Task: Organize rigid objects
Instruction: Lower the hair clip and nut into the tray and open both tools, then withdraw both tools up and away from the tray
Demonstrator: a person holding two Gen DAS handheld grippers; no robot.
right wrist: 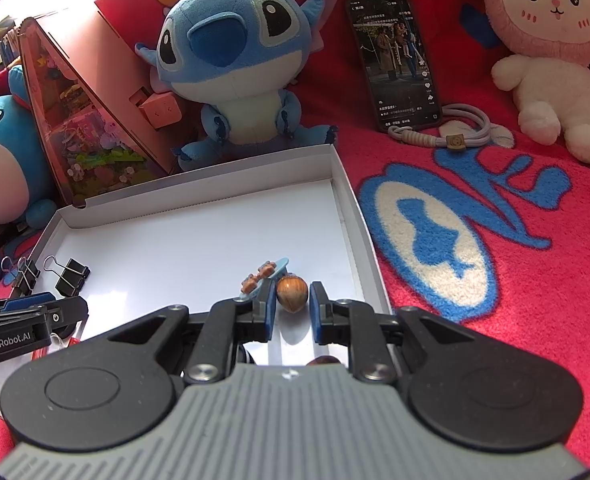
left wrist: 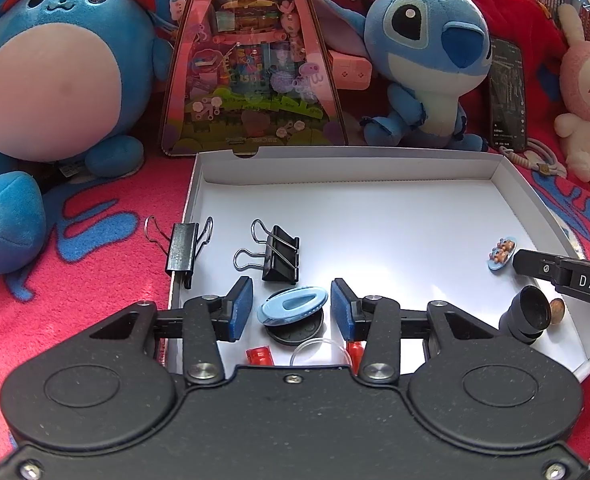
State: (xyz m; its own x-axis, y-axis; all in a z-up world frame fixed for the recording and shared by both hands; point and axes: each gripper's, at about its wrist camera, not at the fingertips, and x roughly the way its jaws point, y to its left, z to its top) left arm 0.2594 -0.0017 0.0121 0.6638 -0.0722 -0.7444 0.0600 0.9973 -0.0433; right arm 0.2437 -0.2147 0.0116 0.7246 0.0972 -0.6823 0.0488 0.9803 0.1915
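Lying on a red and blue blanket (right wrist: 495, 240), a shallow white box lid (left wrist: 375, 168) serves as the container, and both grippers hang over its near edge.

Between the blue pads of the left gripper (left wrist: 291, 308) sits a light blue oval clip (left wrist: 293, 306), resting partly on a dark round disc (left wrist: 295, 330). The pads stand clear of the clip on both sides, so the left gripper is released with nothing grasped. Just ahead of its left finger lies a black binder clip (left wrist: 281, 254) inside the lid, and a second binder clip (left wrist: 183, 248) sits astride the lid's left wall. Close under the gripper body, a clear dome (left wrist: 319, 354) and a red piece (left wrist: 259, 356) show at the lid's near edge. To its right stands a small black cup (left wrist: 529, 312), tipped on its side.

The right gripper (right wrist: 291, 312) has a brown nut (right wrist: 291, 290) just ahead of its fingertips, near the lid's right wall. Its pads are close together, yet a narrow gap shows on both sides of the nut, so it grips nothing. Just left of the nut, touching it, lies a blue oval charm with small brown figures (right wrist: 263, 276).

Beyond the lid sit a blue alien plush (right wrist: 235, 60), a round blue plush (left wrist: 55, 72), a pink display box (left wrist: 251, 60), a phone (right wrist: 395, 60) and a pink rabbit plush (right wrist: 543, 52).
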